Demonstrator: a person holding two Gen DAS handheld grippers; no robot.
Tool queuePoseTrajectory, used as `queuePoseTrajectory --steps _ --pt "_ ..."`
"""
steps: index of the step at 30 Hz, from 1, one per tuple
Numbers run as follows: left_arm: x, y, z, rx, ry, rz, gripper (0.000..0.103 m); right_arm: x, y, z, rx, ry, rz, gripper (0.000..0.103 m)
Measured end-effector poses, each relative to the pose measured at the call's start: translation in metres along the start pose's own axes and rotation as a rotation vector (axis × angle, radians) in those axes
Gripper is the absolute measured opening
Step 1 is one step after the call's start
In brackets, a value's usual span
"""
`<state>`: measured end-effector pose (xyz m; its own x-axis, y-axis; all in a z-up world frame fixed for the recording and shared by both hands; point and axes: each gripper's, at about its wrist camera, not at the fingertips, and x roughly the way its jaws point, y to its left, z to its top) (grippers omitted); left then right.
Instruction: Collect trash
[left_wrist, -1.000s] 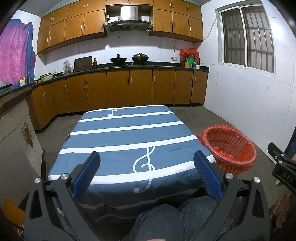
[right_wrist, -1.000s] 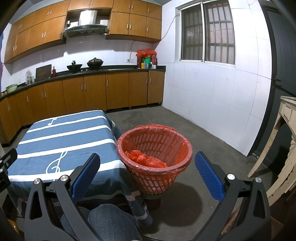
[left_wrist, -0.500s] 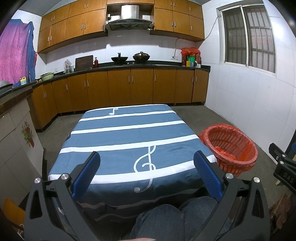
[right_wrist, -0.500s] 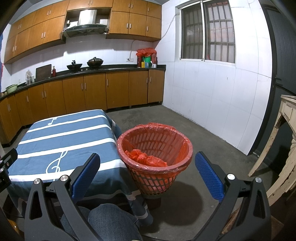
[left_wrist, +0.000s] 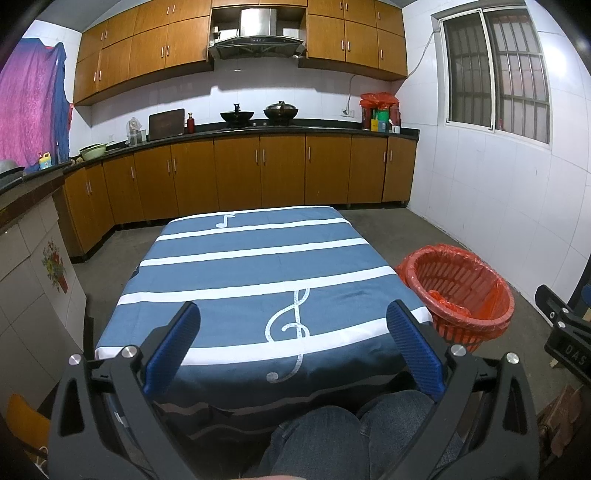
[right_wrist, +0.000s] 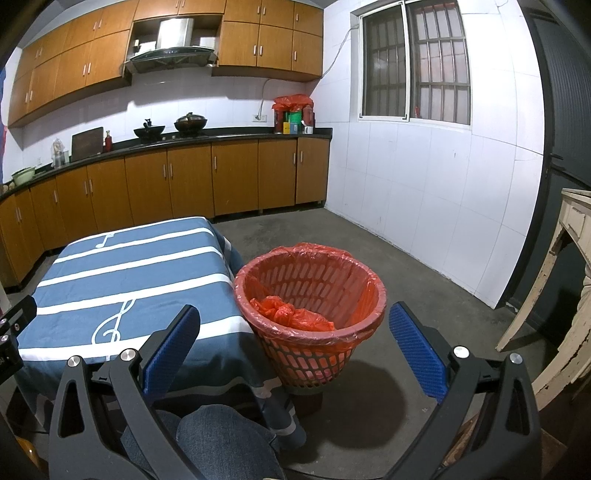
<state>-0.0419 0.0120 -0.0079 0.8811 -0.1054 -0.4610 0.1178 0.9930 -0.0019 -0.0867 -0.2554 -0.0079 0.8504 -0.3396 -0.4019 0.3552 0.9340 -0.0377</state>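
Observation:
A red mesh waste basket with a red plastic liner stands on the floor to the right of the table; it also shows in the left wrist view. Crumpled red plastic lies inside it. My right gripper is open and empty, held above and in front of the basket. My left gripper is open and empty over the near edge of the table, which has a blue cloth with white stripes and music notes. No loose trash shows on the cloth.
The person's jeans-clad knees are below the grippers. Brown kitchen cabinets with pots and bottles line the far wall. A white tiled wall is on the right. A worn pale wooden table stands at far right.
Both grippers stay open and nearly still. The left wrist view has drifted slightly, with the table sitting a little lower and further off.

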Motion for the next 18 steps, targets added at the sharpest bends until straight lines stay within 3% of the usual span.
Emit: queuePoseTrajectory --steps 18 --pt "0.0016 0.0031 0.0024 0.003 0.009 -0.006 0.099 0.0003 -0.0016 0.0018 0.001 0.003 0.001 0.101"
